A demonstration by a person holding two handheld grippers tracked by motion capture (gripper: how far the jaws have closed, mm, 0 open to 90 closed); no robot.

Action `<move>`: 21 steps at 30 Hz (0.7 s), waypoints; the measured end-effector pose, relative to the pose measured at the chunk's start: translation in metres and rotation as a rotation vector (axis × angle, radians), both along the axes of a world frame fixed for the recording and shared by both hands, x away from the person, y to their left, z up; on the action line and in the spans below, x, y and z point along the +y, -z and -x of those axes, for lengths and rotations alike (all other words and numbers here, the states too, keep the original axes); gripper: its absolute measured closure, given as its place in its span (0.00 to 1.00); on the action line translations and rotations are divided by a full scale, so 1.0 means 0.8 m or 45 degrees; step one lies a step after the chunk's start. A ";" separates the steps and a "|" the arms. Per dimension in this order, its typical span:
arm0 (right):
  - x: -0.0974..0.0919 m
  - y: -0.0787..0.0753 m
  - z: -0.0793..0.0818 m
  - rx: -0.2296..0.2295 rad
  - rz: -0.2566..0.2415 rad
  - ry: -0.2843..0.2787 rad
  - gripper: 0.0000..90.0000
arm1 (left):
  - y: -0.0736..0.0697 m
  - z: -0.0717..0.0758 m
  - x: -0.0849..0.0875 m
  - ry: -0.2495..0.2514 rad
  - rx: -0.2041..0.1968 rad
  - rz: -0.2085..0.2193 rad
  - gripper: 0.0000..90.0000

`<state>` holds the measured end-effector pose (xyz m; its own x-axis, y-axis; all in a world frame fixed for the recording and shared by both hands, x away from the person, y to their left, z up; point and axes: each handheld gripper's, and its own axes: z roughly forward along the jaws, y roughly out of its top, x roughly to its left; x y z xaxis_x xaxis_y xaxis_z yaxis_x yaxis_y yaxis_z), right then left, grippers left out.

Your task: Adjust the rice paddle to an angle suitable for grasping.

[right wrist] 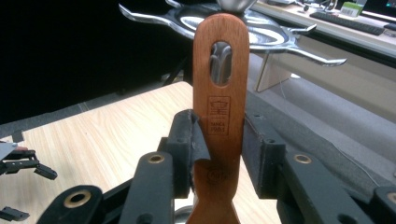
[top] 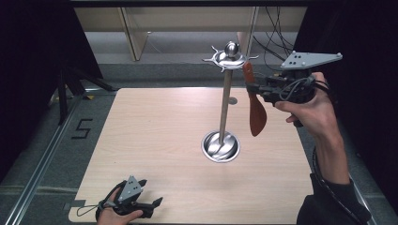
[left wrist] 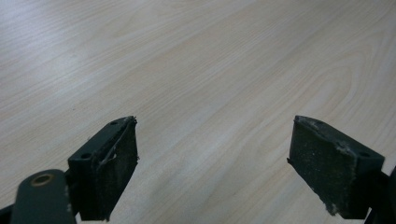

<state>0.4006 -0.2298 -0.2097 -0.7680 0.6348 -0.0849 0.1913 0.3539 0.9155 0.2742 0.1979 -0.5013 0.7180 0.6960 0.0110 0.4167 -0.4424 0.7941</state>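
- While the right tool [top: 252, 86] pinches a wooden spatula [top: 256, 112] beside the metal rack [top: 226, 101], its own view reveals the handle's slot, seemingly unhooked.
- Left tool [top: 151, 194], spread, rests on the counter [top: 155, 136].

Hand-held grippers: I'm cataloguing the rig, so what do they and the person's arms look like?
Both the left hand-held gripper and right hand-held gripper are black linkages with brass-coloured pivots, worn dark pads and a grey three-cornered plate on top. Thin black cables trail from each. The right arm wears a dark sleeve.
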 end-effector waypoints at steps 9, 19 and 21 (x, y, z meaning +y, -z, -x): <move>0.003 0.006 -0.005 0.012 -0.025 -0.012 0.74 | 0.001 0.000 -0.001 -0.015 -0.001 0.014 0.16; 0.001 0.011 -0.007 -0.005 -0.052 -0.021 0.74 | 0.000 0.000 0.000 -0.003 -0.001 0.003 0.16; 0.002 0.012 -0.007 -0.015 -0.050 -0.024 0.74 | 0.000 0.000 0.000 -0.006 0.000 0.002 0.16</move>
<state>0.4064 -0.2284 -0.2189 -0.7787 0.6236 -0.0691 0.1743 0.3207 0.9310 0.2742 0.1978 -0.5017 0.7146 0.6994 0.0102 0.4187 -0.4394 0.7947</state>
